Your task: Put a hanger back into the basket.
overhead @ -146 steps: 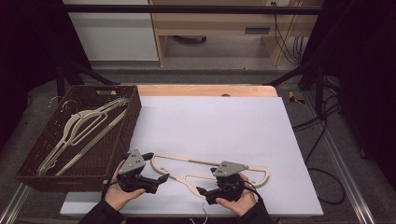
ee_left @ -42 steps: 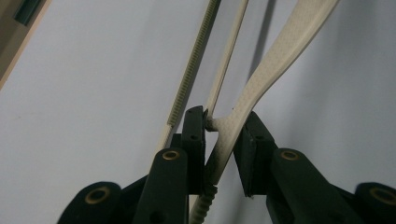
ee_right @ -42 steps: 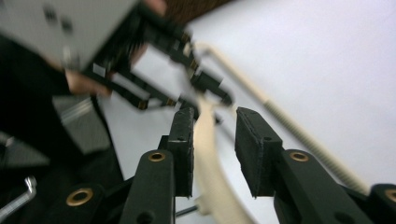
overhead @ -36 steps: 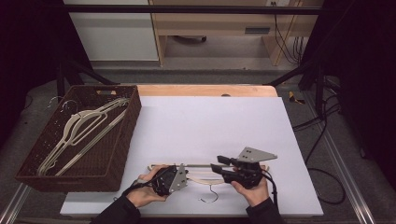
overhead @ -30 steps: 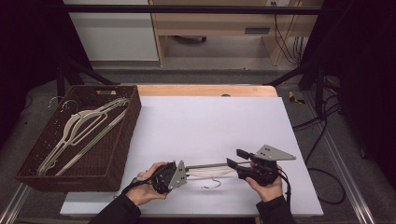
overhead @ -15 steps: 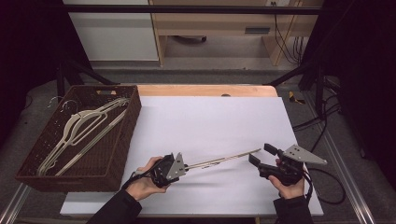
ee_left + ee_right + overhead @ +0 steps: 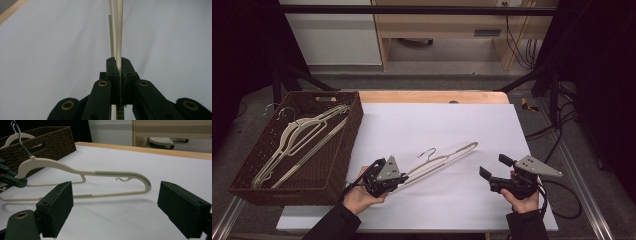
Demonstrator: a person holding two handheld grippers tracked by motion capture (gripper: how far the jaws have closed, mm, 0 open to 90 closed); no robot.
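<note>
At the far left of the high view a dark wicker basket point(image 7: 343, 150) sits on the table's left edge, with several cream hangers point(image 7: 299, 137) lying in it, their wire hooks toward its far end. Its woven wall point(image 7: 47, 138) and one of those hangers show at the upper left of the right gripper view.

Just right of the basket, the left gripper point(image 7: 398, 180) rests in the person's left hand point(image 7: 362, 195) near the front of the white tabletop point(image 7: 437, 120). Its jaws are pressed together on one end of a cream plastic hanger point(image 7: 439, 161); in the left gripper view the two black pads clamp the thin hanger point(image 7: 117, 30) edge-on, with the bar running straight away from the camera. The hanger slants from that grip up and to the right across the table, its metal hook point(image 7: 429, 152) standing up at mid-length and its far end lifted above the surface, casting a shadow below. In the right gripper view the hanger point(image 7: 100, 173) hangs in the air beyond the jaws, touching neither.

At the right, the right gripper point(image 7: 493, 167) sits in the right hand point(image 7: 522, 197), well apart from the hanger's free end. Its jaws have just been opening and stand spread wide, with nothing between the pads point(image 7: 58, 205).
</note>
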